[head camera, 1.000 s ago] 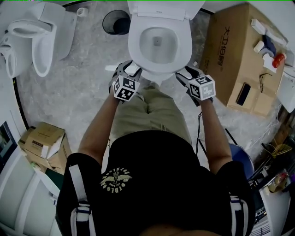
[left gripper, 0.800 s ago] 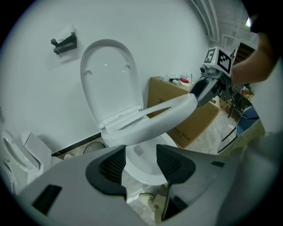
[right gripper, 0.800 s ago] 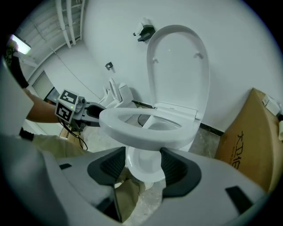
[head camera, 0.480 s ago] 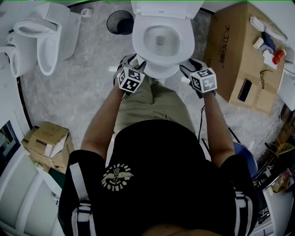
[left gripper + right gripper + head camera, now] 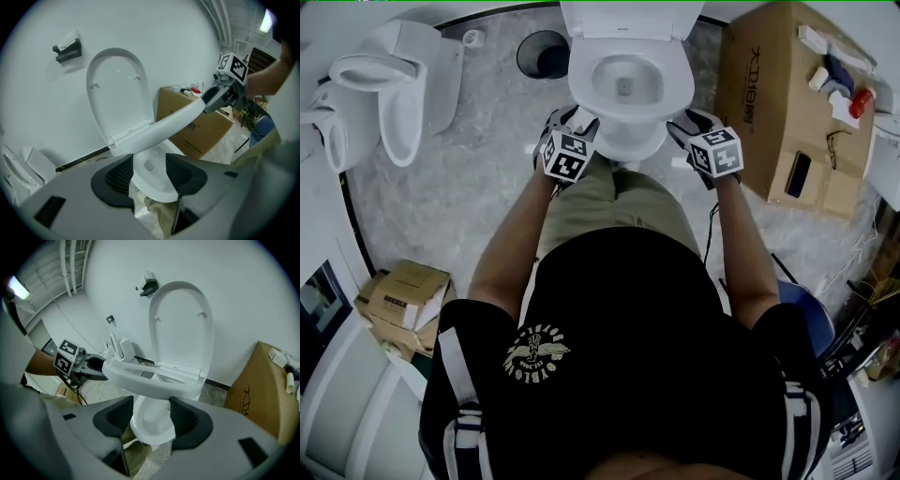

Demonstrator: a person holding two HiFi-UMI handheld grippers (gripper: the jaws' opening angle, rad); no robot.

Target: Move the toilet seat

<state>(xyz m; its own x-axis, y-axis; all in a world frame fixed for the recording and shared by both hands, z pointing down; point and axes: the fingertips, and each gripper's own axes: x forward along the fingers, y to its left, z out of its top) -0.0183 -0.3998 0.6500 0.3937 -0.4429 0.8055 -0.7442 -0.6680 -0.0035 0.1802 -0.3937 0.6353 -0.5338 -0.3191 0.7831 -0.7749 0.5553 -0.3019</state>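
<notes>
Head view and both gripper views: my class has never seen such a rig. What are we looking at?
There is no robot: a person stands at a toilet, holding a two-jaw tool in each hand, the left gripper and the right gripper. The head view is from a camera on the person's head, looking down. Each gripper view is from a camera on that tool, looking along its jaws. The lid stands up against the wall. The toilet seat is lifted part way off the bowl, its edge seemingly resting on both tools' jaw tips; the jaws stand apart, not pinching it. On the floor are a cardboard box and a bin.
</notes>
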